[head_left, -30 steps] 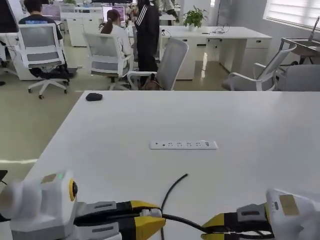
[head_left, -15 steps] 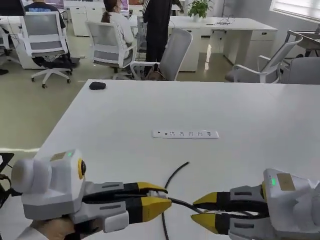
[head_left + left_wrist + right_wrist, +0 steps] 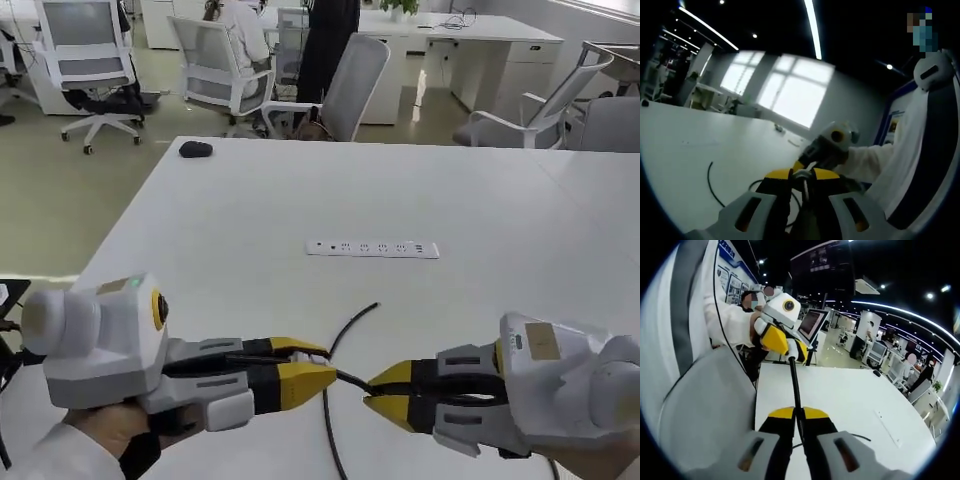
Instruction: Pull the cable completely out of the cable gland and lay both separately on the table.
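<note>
Smooth white table (image 3: 480,200), matt cable, plastic tongs

The table top is seen as smooth and white with a soft sheen. The cable (image 3: 346,328) is sheathed in matt black, rubber-like material. The cable gland (image 3: 801,174) is shown pale and slightly glossy; metal or plastic cannot be told. The left tongs (image 3: 328,365) and right tongs (image 3: 367,392) are tipped in matt yellow, with grey plastic jaws and lightly glossy white plastic housings. The power strip (image 3: 372,248) is moulded in white plastic.

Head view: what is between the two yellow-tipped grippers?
A short stretch of thin black cable runs from the silvery cable gland in the left gripper to the right gripper; the right gripper view shows it too.
</note>
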`<move>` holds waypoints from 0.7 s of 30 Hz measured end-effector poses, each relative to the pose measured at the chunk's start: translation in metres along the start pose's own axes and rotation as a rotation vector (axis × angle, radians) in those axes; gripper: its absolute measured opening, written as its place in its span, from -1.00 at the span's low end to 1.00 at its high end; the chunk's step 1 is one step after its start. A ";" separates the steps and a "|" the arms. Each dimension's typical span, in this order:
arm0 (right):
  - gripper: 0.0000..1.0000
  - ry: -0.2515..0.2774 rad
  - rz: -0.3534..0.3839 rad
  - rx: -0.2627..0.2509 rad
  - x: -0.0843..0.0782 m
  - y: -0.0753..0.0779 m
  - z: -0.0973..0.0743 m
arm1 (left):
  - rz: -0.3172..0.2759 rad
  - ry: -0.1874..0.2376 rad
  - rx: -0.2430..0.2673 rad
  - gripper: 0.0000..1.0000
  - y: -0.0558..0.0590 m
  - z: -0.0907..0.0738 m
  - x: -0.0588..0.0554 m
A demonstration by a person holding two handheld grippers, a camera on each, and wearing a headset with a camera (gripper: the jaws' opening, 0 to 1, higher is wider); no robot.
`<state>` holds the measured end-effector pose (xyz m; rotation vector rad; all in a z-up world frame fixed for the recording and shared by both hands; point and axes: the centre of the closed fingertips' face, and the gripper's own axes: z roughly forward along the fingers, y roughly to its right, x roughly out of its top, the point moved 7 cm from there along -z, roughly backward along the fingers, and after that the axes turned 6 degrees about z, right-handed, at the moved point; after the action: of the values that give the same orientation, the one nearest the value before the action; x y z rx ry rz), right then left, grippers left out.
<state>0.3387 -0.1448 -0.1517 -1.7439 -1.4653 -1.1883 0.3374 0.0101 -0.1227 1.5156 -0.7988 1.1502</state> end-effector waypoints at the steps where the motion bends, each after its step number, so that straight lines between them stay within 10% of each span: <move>1: -0.94 -0.019 -0.008 0.002 -0.003 0.001 0.001 | -0.003 0.002 0.003 -0.67 -0.001 -0.001 -0.001; 21: -0.94 -0.158 0.036 0.005 -0.062 0.030 0.009 | -0.021 0.008 0.118 -0.67 -0.016 -0.044 -0.007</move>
<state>0.3697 -0.1724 -0.2069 -1.8890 -1.5185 -1.0479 0.3378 0.0557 -0.1338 1.6115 -0.7181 1.2053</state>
